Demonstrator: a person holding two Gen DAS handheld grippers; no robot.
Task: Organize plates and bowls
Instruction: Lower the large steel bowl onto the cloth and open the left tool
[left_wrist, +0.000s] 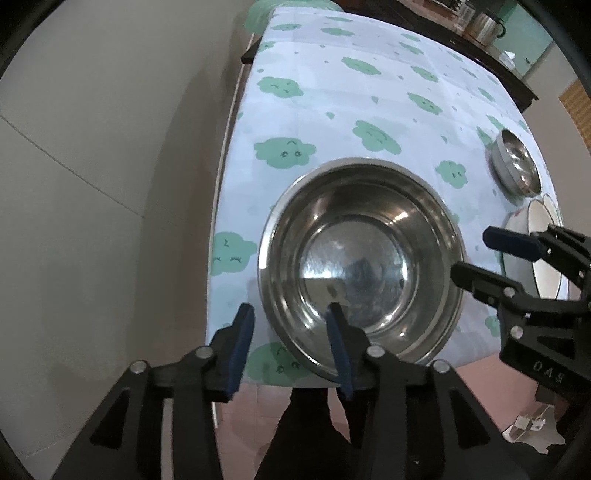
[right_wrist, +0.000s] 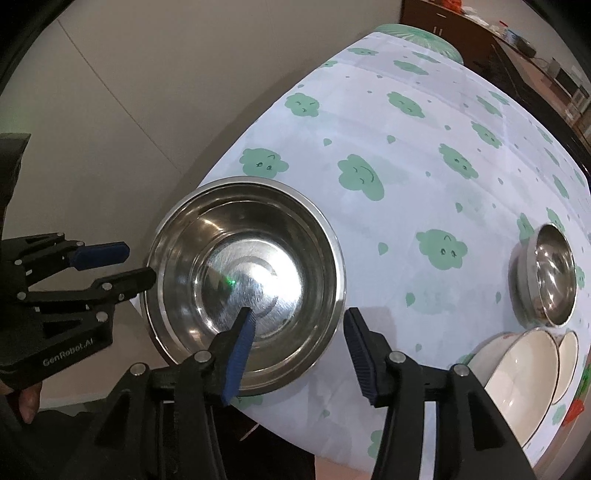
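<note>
Bowls not nested yet: big steel bowl (left_wrist: 364, 266) sits empty under both grippers, left gripper (left_wrist: 291, 321) and right gripper (right_wrist: 301, 325) each spread astride its rim without pinching, small steel bowl (right_wrist: 550, 280) and white bowls (right_wrist: 517, 369) off to the right.

Steel bowl (left_wrist: 364, 266) silver; tablecloth (left_wrist: 369, 103) pale blue w/ green clouds; claw pads (left_wrist: 242, 350) blue.
</note>
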